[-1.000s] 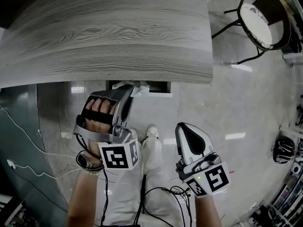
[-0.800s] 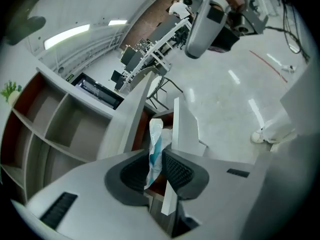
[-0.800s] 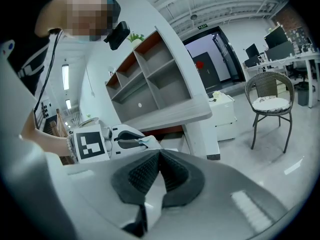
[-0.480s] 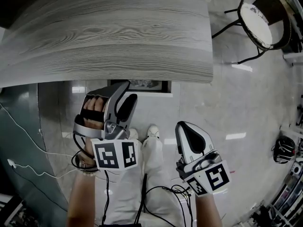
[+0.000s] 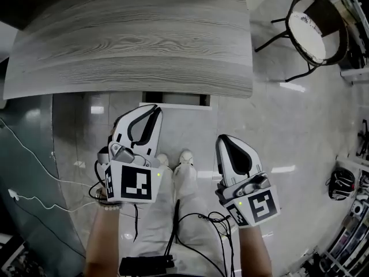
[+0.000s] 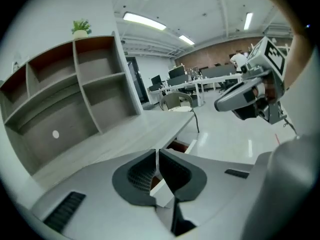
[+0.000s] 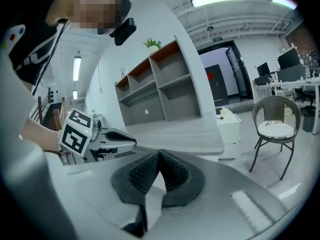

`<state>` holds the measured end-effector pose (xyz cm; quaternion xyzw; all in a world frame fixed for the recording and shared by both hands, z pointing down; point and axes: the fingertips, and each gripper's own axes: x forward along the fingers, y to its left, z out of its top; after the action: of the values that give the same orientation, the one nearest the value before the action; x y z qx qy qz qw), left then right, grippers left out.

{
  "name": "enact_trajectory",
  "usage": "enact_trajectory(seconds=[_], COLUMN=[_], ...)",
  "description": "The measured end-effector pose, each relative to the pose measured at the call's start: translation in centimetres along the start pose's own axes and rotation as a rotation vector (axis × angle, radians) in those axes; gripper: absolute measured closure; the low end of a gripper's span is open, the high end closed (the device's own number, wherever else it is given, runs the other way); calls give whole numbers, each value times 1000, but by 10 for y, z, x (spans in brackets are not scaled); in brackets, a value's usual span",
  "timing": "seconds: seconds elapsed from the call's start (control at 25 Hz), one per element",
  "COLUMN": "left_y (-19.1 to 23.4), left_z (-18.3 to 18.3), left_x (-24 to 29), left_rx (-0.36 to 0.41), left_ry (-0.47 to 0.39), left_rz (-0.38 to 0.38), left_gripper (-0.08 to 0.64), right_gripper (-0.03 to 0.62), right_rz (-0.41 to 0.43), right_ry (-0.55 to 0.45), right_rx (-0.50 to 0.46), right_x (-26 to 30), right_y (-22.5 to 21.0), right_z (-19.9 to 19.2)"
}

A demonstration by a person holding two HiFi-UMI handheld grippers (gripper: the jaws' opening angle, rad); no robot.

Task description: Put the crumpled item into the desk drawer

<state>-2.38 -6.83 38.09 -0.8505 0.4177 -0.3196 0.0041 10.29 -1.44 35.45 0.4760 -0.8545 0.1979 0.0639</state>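
Currently, the grey wood-grain desk fills the upper part of the head view, and its drawer stands ajar just under the front edge. Your left gripper hovers just short of the drawer, jaws closing on nothing. Your right gripper hangs lower by your leg — clenched and empty too. No view shows the crumpled item — likely it lies inside the drawer. If it sits high, pushing the drawer home could pinch it under the desk and jam the drawer.
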Motion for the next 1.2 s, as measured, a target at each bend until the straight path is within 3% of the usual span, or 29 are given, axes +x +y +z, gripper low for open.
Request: enact_trajectory(seconds=[0.28,0.68,1.2], left_y=[20,41,64], left_z=[48,100,132], left_x=[-61,-148,-223], left_rx=[-87,-125,-185], left_ry=[-85,-161,-245], left_rz=[12,32,91], left_gripper=[552,552,554], right_gripper=[583,583,583], right_rz=[10,23,12], right_ry=[-34,-61,-129], right_rx=[-64,-132,-186], right_x=[-18,-56,-84], right_y=[31,68,95], right_z=[49,108,166])
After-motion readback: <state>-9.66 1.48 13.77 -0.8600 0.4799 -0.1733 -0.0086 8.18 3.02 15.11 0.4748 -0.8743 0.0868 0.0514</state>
